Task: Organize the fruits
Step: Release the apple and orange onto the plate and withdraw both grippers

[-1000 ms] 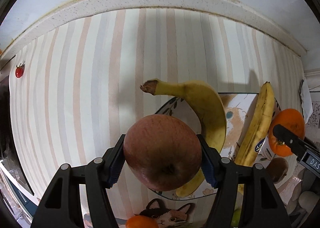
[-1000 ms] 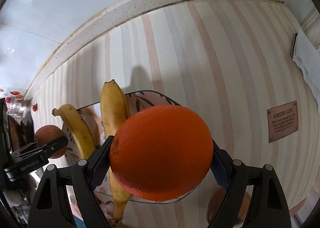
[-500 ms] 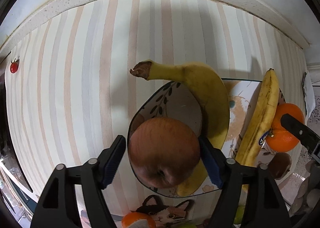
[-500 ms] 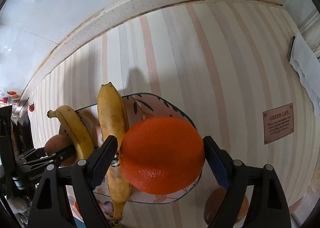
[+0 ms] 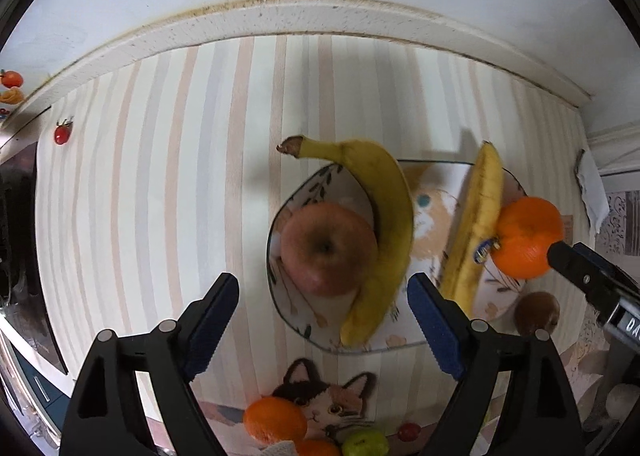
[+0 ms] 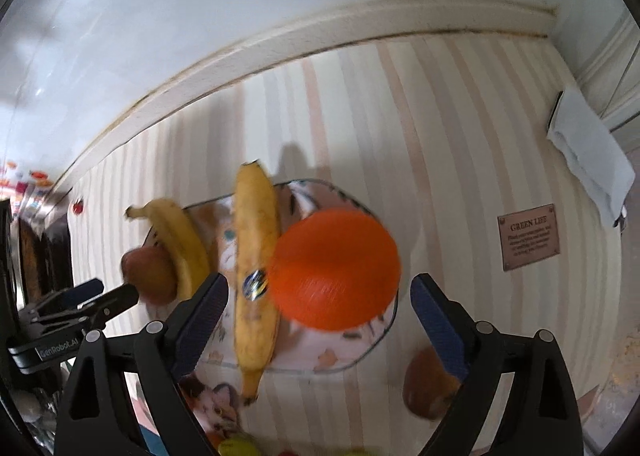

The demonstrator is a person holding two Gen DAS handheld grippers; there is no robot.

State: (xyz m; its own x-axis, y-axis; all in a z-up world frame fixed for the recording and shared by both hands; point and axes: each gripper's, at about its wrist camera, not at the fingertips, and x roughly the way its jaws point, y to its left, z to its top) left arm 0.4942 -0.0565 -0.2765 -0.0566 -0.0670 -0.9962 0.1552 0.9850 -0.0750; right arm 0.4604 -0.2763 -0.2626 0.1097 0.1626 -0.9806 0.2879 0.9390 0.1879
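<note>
Your left gripper (image 5: 322, 310) released, jaws wide; apple (image 5: 329, 248) on plate (image 5: 276, 296) at 12 o'clock, touching curved banana (image 5: 380, 224). Your right gripper (image 6: 318, 310) released; orange (image 6: 334, 268) on plate's right, beside straight banana (image 6: 256, 268).

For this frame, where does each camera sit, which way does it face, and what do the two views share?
Left wrist: on the left tool, looking down along its open fingers at the apple on the plate; the right tool's tip shows at right.
Right wrist: on the right tool, looking down at the blurred orange; the left tool shows at left.
Shared: plate, apple, orange, two bananas, striped cloth.
</note>
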